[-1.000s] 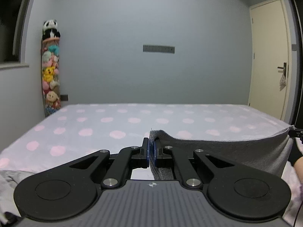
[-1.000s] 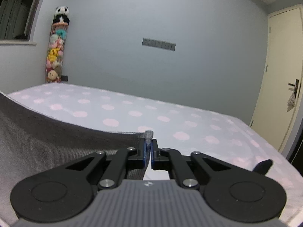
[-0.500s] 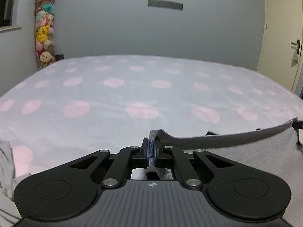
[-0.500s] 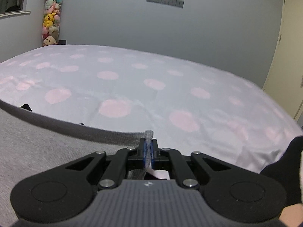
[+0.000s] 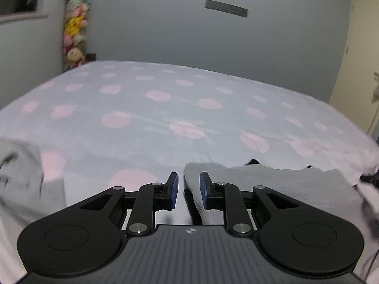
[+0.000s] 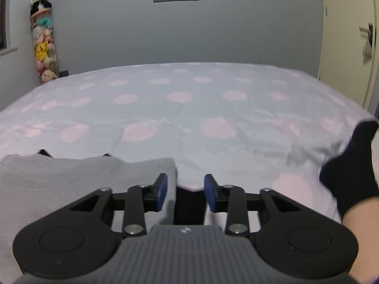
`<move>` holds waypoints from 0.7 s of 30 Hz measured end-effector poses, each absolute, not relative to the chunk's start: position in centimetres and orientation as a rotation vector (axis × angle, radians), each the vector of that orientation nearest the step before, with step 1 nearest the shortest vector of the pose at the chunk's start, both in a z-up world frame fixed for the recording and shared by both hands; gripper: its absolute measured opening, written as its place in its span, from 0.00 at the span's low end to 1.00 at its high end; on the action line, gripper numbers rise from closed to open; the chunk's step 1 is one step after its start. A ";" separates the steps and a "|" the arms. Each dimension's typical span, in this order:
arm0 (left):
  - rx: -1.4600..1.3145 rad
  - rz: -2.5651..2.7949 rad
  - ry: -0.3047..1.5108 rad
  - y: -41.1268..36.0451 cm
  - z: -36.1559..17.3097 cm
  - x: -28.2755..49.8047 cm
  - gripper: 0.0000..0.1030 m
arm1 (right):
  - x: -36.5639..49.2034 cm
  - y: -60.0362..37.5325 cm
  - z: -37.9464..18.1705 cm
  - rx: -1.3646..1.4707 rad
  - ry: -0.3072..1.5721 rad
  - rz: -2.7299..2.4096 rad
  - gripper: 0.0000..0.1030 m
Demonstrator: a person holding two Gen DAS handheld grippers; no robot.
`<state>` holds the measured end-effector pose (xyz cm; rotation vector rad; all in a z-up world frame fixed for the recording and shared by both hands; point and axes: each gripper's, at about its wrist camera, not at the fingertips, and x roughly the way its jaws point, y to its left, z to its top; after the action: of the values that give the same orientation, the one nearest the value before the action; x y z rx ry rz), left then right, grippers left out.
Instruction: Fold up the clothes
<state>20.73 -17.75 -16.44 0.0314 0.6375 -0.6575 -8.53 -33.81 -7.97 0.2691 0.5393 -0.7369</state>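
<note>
While both tongs hang low over the near edge of the bed (image 5: 165, 108), the grey garment (image 5: 272, 184) lies flat along that edge between them. The left tongs (image 5: 188, 190) have just been opening: their blue pads (image 5: 174, 189) stand apart, with the garment's left corner in the gap, close against the right-hand pad but no longer pinched. The right tongs (image 6: 186, 193) have likewise just been opening and stand spread wider; the garment's right corner (image 6: 165, 165) lies by the left-hand pad (image 6: 162, 190), and the pads do not press on it. A paler grey cloth (image 5: 21, 165) sits bunched at the bed's near left edge, blurred. A black-socked foot (image 6: 350, 165) shows at the near right edge in the right wrist view. Beyond the far left corner, a tall column of plush toys (image 6: 45, 40) stands against the wall.
</note>
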 end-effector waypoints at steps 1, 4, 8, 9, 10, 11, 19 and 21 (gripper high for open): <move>0.021 -0.653 0.652 -17.3 -16.4 20.0 0.19 | -9.1 -33.3 -7.9 0.290 0.545 -0.731 0.39; -0.007 -0.643 0.695 -16.1 -16.4 17.9 0.23 | -10.5 -31.9 -7.8 0.325 0.565 -0.717 0.40; -0.043 -0.623 0.775 -15.0 -17.2 15.4 0.28 | -12.9 -29.7 -8.1 0.373 0.582 -0.715 0.47; -0.031 -0.607 0.782 -15.0 -17.4 14.9 0.28 | -13.5 -29.1 -8.3 0.384 0.592 -0.716 0.47; -0.013 -0.588 0.785 -15.0 -17.5 14.4 0.28 | -13.9 -28.7 -8.5 0.382 0.606 -0.721 0.47; 0.005 -0.570 0.788 -15.1 -17.7 13.8 0.28 | -14.2 -28.3 -8.7 0.374 0.623 -0.729 0.47; 0.147 -0.501 0.802 -16.1 -18.8 11.7 0.41 | -15.7 -27.0 -10.4 0.366 0.731 -0.755 0.51; 0.173 -0.494 0.825 -16.0 -19.4 11.6 0.41 | -15.7 -26.8 -11.0 0.362 0.752 -0.760 0.52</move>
<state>11.60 -16.04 -19.41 0.1731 0.8254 -0.4940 -15.72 -26.75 -10.96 0.3616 0.7521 -0.7602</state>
